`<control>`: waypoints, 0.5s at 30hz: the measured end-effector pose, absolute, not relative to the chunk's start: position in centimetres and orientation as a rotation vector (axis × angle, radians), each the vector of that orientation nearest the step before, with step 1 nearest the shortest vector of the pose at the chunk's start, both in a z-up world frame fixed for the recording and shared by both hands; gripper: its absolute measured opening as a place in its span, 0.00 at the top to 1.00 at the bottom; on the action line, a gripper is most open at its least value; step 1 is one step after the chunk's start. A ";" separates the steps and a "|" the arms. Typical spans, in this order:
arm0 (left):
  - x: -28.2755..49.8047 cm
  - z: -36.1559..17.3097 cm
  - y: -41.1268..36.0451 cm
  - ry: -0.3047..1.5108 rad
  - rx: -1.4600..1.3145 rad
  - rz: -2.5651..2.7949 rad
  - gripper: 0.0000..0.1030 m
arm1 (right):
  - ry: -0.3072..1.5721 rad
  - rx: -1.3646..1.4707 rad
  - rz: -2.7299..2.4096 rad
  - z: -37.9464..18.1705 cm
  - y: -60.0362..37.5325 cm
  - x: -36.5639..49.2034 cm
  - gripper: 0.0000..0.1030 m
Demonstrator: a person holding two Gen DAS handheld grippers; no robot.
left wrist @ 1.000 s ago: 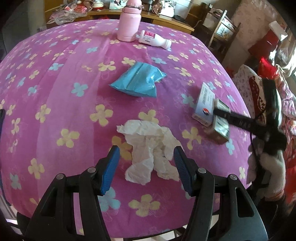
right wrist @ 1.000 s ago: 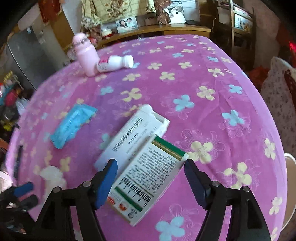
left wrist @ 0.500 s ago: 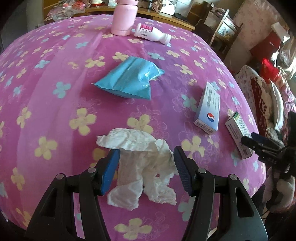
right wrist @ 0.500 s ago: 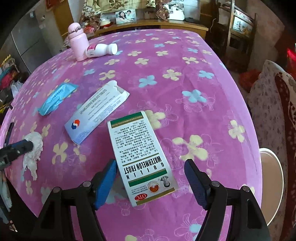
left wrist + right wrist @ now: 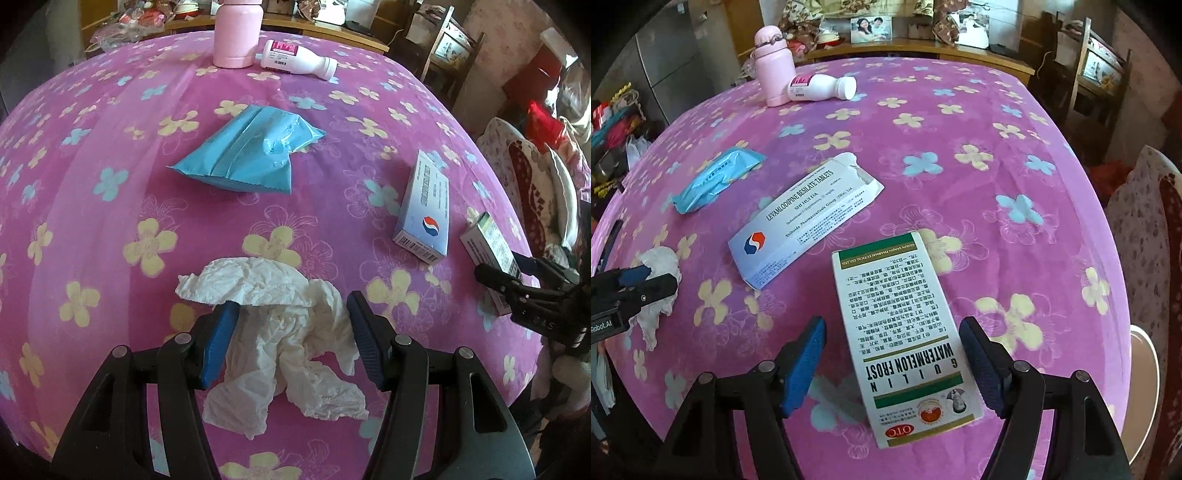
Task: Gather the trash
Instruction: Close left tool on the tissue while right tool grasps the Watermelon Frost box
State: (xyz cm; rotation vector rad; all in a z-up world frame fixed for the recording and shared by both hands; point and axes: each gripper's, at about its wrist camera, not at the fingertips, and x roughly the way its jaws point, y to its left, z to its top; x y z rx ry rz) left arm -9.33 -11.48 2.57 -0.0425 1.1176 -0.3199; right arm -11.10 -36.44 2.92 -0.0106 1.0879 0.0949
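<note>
Pink flowered cloth covers the surface. Left claw stands about half open, angled steeply down over a crumpled white tissue; the tissue lies between the blue pads, its upper fold draped over the tip of the left pad; the right pad sits just beside the paper, contact unclear. Not clenched; tissue flat on the cloth. Right claw is more than half open and its jaws are closing; a green-and-white box lies between the pads, a clear gap on the left side, the right pad near the box edge but apparently apart. Box not gripped; rests on the cloth near the surface's edge. Beyond it, a white-blue box with one end torn open. Farther left, a blue pouch. At the far side, a pink bottle upright, a white bottle on its side touching it.
</note>
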 end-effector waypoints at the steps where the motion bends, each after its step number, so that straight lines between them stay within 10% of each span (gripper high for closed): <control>1: -9.4 2.6 -11.5 1.117 -0.039 -0.321 0.50 | 1.088 -0.007 0.091 2.8 -36.4 -11.1 0.46; 4: -9.5 2.6 -11.5 1.122 -0.032 -0.324 0.79 | 1.078 -0.023 0.091 2.8 -36.0 -11.5 0.50; 15: -11.5 6.4 -13.4 1.014 -0.019 -0.396 0.85 | 1.005 0.017 0.103 6.0 -36.7 -14.0 0.50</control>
